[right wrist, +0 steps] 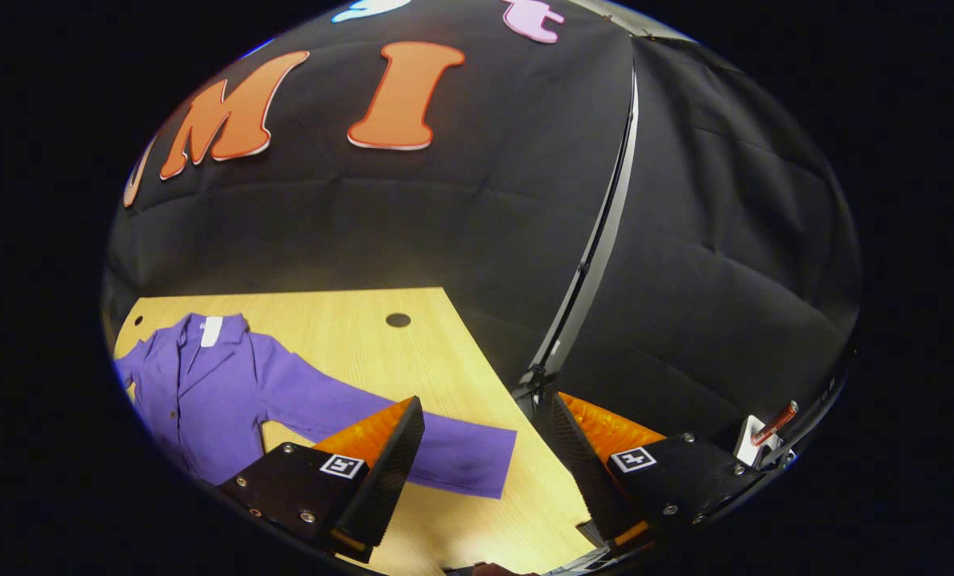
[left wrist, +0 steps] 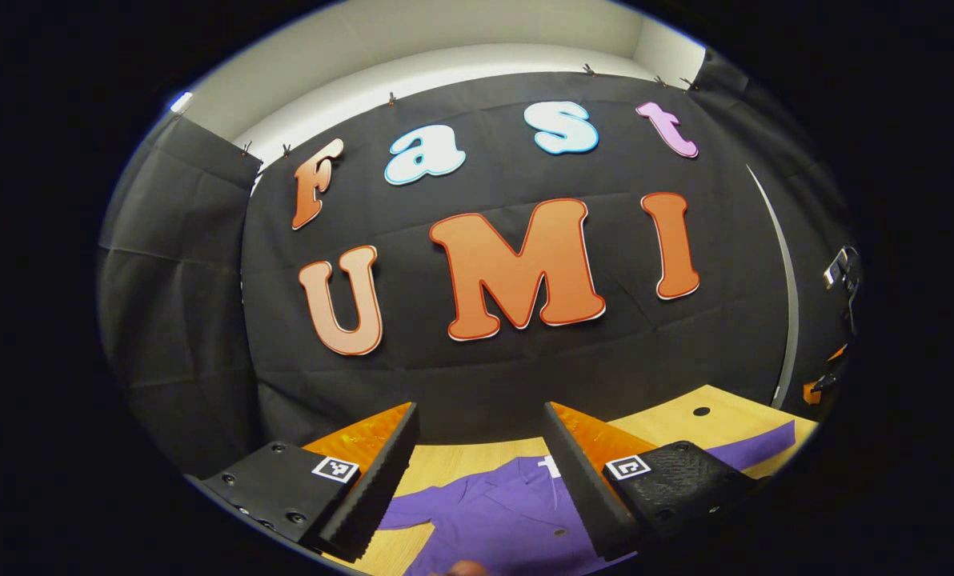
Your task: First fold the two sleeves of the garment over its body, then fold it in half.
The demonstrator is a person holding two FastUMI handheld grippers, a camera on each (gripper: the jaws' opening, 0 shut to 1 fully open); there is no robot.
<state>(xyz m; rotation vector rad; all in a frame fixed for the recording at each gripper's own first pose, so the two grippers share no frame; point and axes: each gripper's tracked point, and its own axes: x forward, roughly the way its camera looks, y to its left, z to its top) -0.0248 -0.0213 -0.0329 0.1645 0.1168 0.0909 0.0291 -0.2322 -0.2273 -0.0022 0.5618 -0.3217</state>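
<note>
The shirt (right wrist: 205, 384) is purple, lying flat and face up on the table (right wrist: 445, 360), collar at the far side with a white tag at the neck, buttons down the front; in the right gripper view one sleeve (right wrist: 413, 448) stretches out straight to the right, unfolded, its cuff near the table's right edge; the shirt's left side and hem are cut off there; in the left gripper view the shirt (left wrist: 493, 512) shows partly behind the fingers. The left gripper (left wrist: 481, 480) hangs above the shirt, aimed at the wall, jaws apart and empty; the right gripper (right wrist: 485, 472) hangs over the table's near right part, jaws apart and empty.
</note>
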